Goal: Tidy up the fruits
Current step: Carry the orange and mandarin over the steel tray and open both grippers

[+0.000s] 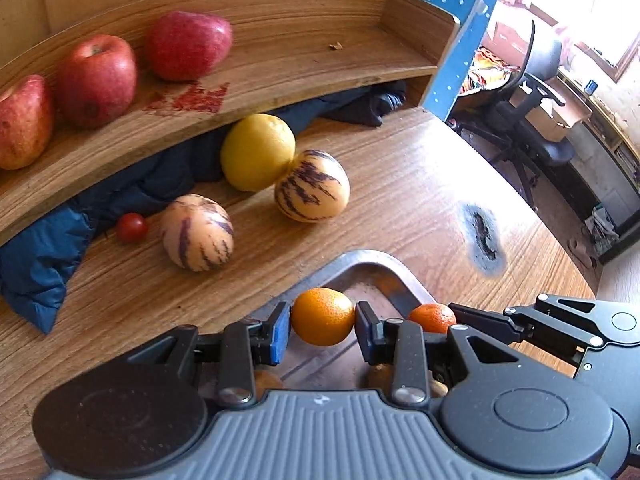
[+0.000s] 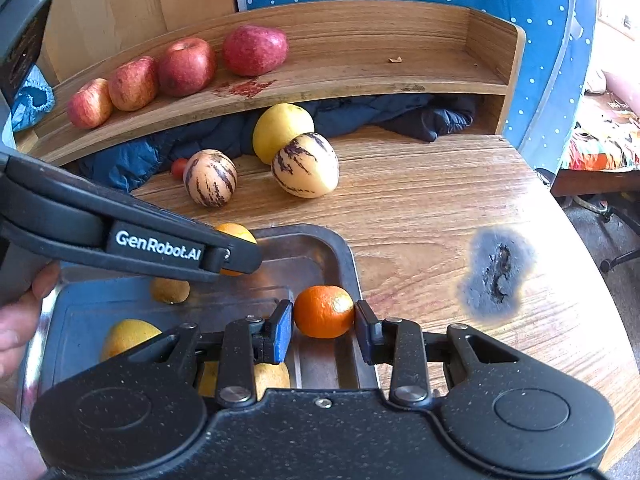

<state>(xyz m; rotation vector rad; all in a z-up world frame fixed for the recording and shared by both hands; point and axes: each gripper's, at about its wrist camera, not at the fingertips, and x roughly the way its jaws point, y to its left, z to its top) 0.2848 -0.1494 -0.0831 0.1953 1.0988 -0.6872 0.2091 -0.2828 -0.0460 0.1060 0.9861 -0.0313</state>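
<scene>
My left gripper (image 1: 322,330) is shut on an orange (image 1: 323,312) over the far end of a metal tray (image 1: 372,260). In the right wrist view my right gripper (image 2: 323,322) is shut on a smaller tangerine (image 2: 324,308) at the tray's (image 2: 320,240) far right corner. Each view shows the other gripper beside it: the right gripper (image 1: 452,316) with its tangerine (image 1: 432,317), the left gripper (image 2: 240,258) with its orange (image 2: 234,232). Several red apples (image 2: 186,66) line a wooden shelf (image 2: 360,72). Two striped melons (image 2: 210,178) (image 2: 306,164), a yellow fruit (image 2: 282,130) and a small tomato (image 2: 179,168) lie on the table.
More yellow and brown fruits (image 2: 170,290) (image 2: 128,336) lie in the tray. A blue jacket (image 2: 132,160) is stuffed under the shelf. A burn mark (image 2: 496,272) scars the table near its right edge. A hand (image 2: 20,320) holds the left gripper. An office chair (image 1: 532,92) stands beyond the table.
</scene>
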